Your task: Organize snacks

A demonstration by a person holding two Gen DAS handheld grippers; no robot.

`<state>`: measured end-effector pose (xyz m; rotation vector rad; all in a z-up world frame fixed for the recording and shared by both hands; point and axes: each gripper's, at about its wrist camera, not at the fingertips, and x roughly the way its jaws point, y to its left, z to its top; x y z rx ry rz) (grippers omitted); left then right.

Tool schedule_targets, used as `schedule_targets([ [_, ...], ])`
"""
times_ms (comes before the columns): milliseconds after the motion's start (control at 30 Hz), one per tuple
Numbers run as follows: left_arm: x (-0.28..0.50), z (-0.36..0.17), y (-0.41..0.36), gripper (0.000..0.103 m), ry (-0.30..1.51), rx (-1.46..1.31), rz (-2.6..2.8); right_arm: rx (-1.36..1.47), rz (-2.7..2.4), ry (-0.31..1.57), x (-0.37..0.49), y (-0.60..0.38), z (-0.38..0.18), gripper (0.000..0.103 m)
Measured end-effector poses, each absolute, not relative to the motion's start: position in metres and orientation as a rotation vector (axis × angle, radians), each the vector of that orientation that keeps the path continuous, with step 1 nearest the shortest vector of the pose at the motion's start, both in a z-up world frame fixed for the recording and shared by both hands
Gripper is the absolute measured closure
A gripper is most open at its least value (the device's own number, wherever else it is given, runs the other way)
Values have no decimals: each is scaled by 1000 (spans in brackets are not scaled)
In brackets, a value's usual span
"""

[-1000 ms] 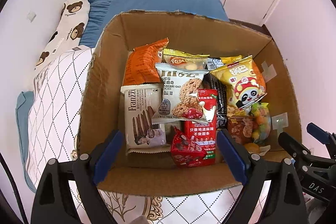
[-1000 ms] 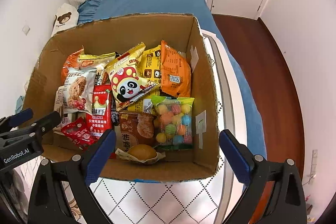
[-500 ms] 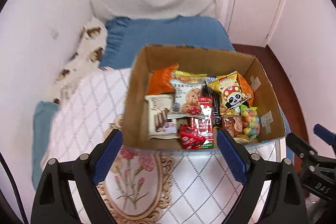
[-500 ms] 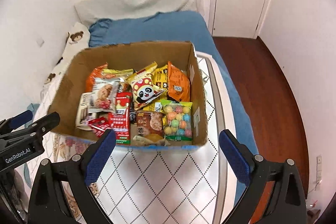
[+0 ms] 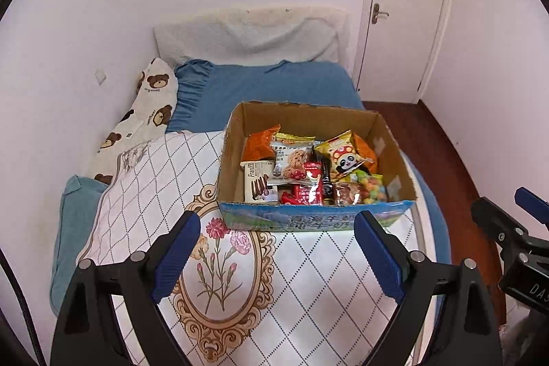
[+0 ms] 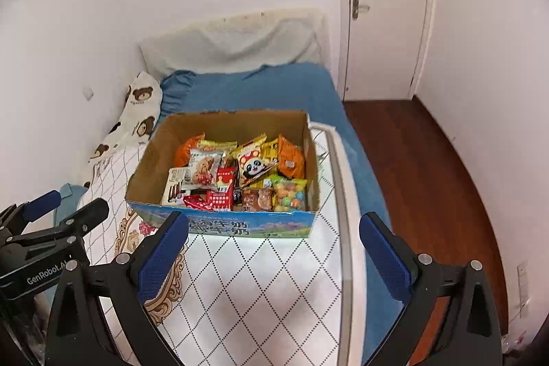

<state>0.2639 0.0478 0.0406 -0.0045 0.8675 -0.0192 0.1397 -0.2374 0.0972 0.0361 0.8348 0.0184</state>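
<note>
Hidden: the lower layers of snacks in the cardboard box [image 5: 236, 139] are covered by the packets on top; I cannot count them.
Cut off: my right gripper [image 6: 273, 251] shows only its two blue fingers [image 6: 164, 256] and black frame; the handle is out of frame.
Hard to make out: the Chinese print on the red packet [image 5: 313, 183] and the box's blue front panel [image 6: 223, 227] is too small and blurred to read with certainty.
Readable: "Franzzi" on the white wafer packet [image 5: 258, 181]; "GenRobot.AI" on my left gripper as the right wrist view shows it; "DA" on the other gripper's body at the left wrist view's edge.
Other labels: a panda face on the yellow packet [image 6: 254, 164]; a cookie picture on the oat cookie packet [image 5: 290, 162].
Left gripper [image 5: 277, 251]: fingers wide apart, holding nothing.
Right gripper: fingers wide apart, holding nothing.
Box position: on the diamond-pattern quilt [image 5: 302, 290] on the bed, ahead of both grippers and apart from them.
Candy bag [image 6: 291, 192]: in the box's near right corner.
</note>
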Motion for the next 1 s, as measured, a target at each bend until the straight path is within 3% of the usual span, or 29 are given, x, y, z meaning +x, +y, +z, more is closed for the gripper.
schedule_targets([
  [433, 215, 84, 49, 11, 767, -4, -41, 19, 28, 732, 82, -236, 149, 1],
  [900, 228, 65, 43, 11, 797, 2, -22, 9, 16, 736, 89, -237, 138, 0],
  [1000, 238, 57, 43, 0, 804, 5, -20, 8, 6, 737, 99, -239, 128, 0],
])
